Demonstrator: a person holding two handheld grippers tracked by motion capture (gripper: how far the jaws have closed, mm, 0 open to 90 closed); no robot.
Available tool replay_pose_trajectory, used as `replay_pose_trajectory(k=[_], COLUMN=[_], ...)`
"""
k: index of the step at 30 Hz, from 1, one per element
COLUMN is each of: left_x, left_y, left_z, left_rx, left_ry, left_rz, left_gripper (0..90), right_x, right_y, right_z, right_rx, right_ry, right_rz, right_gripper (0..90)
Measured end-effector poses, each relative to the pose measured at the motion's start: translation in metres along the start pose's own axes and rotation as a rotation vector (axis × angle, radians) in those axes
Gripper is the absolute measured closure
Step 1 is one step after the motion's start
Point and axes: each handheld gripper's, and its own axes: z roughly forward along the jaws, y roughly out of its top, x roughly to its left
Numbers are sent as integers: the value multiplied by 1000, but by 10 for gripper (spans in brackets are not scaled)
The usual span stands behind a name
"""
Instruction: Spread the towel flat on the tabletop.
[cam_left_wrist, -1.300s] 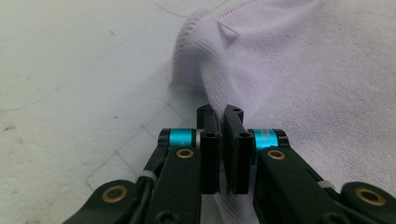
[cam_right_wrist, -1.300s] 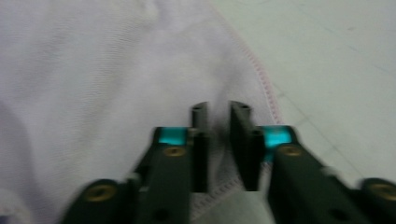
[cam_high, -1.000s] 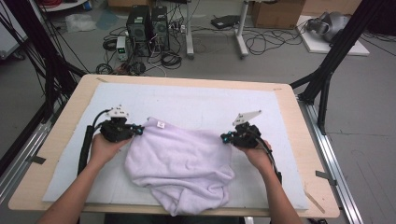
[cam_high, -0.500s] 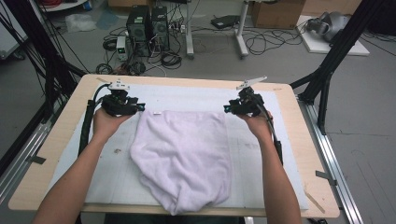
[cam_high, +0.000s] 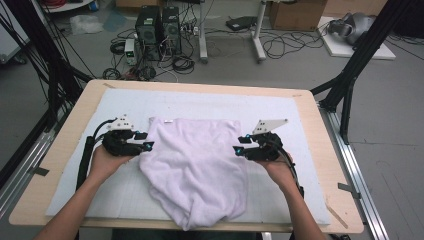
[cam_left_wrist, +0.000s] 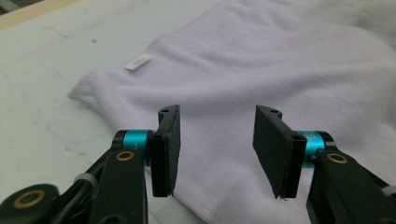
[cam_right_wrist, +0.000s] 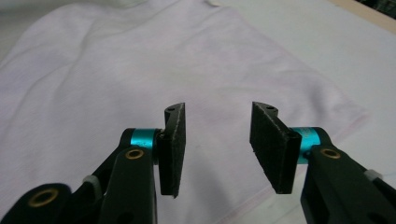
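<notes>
While the lavender towel (cam_high: 195, 165) is lying flat ahead of both jaw pairs, I am finding left gripper (cam_left_wrist: 217, 149) and right gripper (cam_right_wrist: 217, 147) just opening, holding nothing.

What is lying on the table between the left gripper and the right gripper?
In the high view, the pale lilac towel lies spread between the left gripper and the right gripper. Both have just been opening and hold nothing; nothing else lies between them.

Each gripper, left (cam_high: 145, 141) and right (cam_high: 238, 144), is black with a grey three-cornered plate on top at 12 o'clock. Turquoise collars sit behind flat black pads (cam_left_wrist: 170, 149), brass rivets mark the linkage, and a thick black cable (cam_high: 87, 155) trails toward 6 o'clock. The forearms are bare.
</notes>
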Motion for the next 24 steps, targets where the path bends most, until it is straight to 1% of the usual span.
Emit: replay_pose_trajectory(k=[1,2,3,4,5,7,9,13,14,16,18,19,20,21,22,23,24], left_x=[-4,-8,-13,-15,-19,-25,-32,-46,-50,-56,-62,-64,-64,-64,-64,-63,-62], left_y=[-3,-6,-9,-12,-15,-21,-27,-34,-36,-39,-42,-43,-44,-44,-45,-45,-45], left_z=[-2,-3,-5,-6,-8,-13,-18,-24,-24,-23,-18,-15,-12,-8,-4,-2,-1], left_rx=[5,10,12,11,9,-1,-8,-7,0,14,35,47,61,73,82,81,78], left_ry=[-11,-19,-31,-39,-43,-57,-70,-108,-123,-140,-150,-162,-168,-169,-181,-181,-178], left_rz=[10,16,27,30,34,44,51,82,94,115,132,138,145,148,151,154,154], left_gripper=[500,496,486,480,474,457,452,450,450,451,458,483,532,572,639,744,801], right_x=[5,10,15,23,27,34,41,51,54,60,68,70,73,74,74,75,75], right_y=[-2,-2,-3,-6,-9,-15,-25,-43,-47,-53,-57,-58,-60,-61,-62,-63,-62], right_z=[0,0,-1,-3,-4,-4,-3,0,0,1,3,6,9,12,16,18,18], right_rx=[9,40,47,11,-4,-2,-14,3,8,16,48,67,90,114,139,133,134], right_ry=[20,39,46,48,50,68,87,116,126,145,156,153,151,150,149,141,137], right_rz=[-1,1,-9,-32,-41,-38,-35,-33,-25,-27,-42,-56,-63,-78,-85,-93,-97], right_gripper=[530,511,512,527,528,521,521,510,507,507,508,512,526,556,592,674,729])
